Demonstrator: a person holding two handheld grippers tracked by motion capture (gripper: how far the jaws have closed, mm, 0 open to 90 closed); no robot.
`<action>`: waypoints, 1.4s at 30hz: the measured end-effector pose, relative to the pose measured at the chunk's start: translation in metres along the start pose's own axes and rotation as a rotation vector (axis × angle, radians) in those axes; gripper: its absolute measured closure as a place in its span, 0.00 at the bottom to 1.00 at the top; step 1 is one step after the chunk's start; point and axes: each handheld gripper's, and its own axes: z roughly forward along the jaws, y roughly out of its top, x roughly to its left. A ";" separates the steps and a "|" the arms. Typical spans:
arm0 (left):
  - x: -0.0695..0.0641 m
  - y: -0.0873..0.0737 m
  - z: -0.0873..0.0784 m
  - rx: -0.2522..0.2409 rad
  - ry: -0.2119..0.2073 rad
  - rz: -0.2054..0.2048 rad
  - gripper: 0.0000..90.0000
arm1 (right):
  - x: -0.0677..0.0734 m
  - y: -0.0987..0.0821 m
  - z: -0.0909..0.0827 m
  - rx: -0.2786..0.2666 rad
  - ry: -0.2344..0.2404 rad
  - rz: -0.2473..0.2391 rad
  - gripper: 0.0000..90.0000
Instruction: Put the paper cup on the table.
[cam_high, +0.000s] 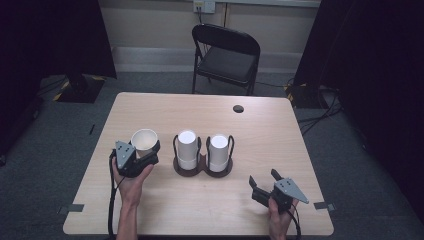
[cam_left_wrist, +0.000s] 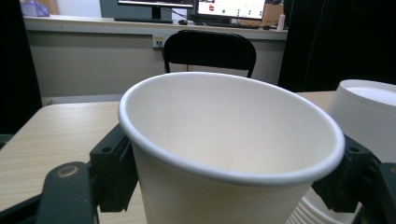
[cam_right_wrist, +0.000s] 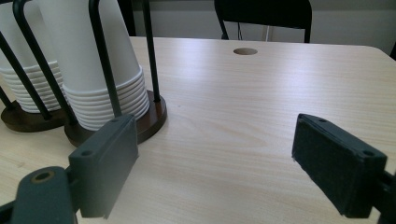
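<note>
My left gripper (cam_high: 148, 151) is shut on a white paper cup (cam_high: 144, 139), mouth up, held at the table's left. In the left gripper view the cup (cam_left_wrist: 224, 154) sits between both black pads (cam_left_wrist: 114, 170), which press on its sides. Two stacks of upside-down white cups (cam_high: 187, 149) (cam_high: 218, 152) stand in a dark wire holder (cam_high: 202, 169) at the table's middle, right of the held cup. My right gripper (cam_high: 264, 181) rests open near the front right edge; in the right gripper view its pads (cam_right_wrist: 105, 163) stand wide apart over bare wood (cam_right_wrist: 224, 140) with nothing between them.
A black folding chair (cam_high: 227, 55) stands beyond the far edge of the table. A round cable hole (cam_high: 238, 108) sits near the far right of the tabletop. Dark curtains hang on both sides. Cables lie on the floor at right.
</note>
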 end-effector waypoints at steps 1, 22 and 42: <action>0.002 0.000 0.004 0.006 0.002 0.002 0.24 | 0.000 0.000 0.000 -0.001 0.000 -0.002 0.15; 0.023 -0.014 0.052 0.131 0.017 -0.013 0.24 | 0.000 0.000 0.000 -0.001 -0.004 0.000 0.15; 0.027 -0.034 0.065 0.249 0.037 -0.012 0.21 | -0.002 -0.002 -0.005 -0.049 0.022 0.011 0.15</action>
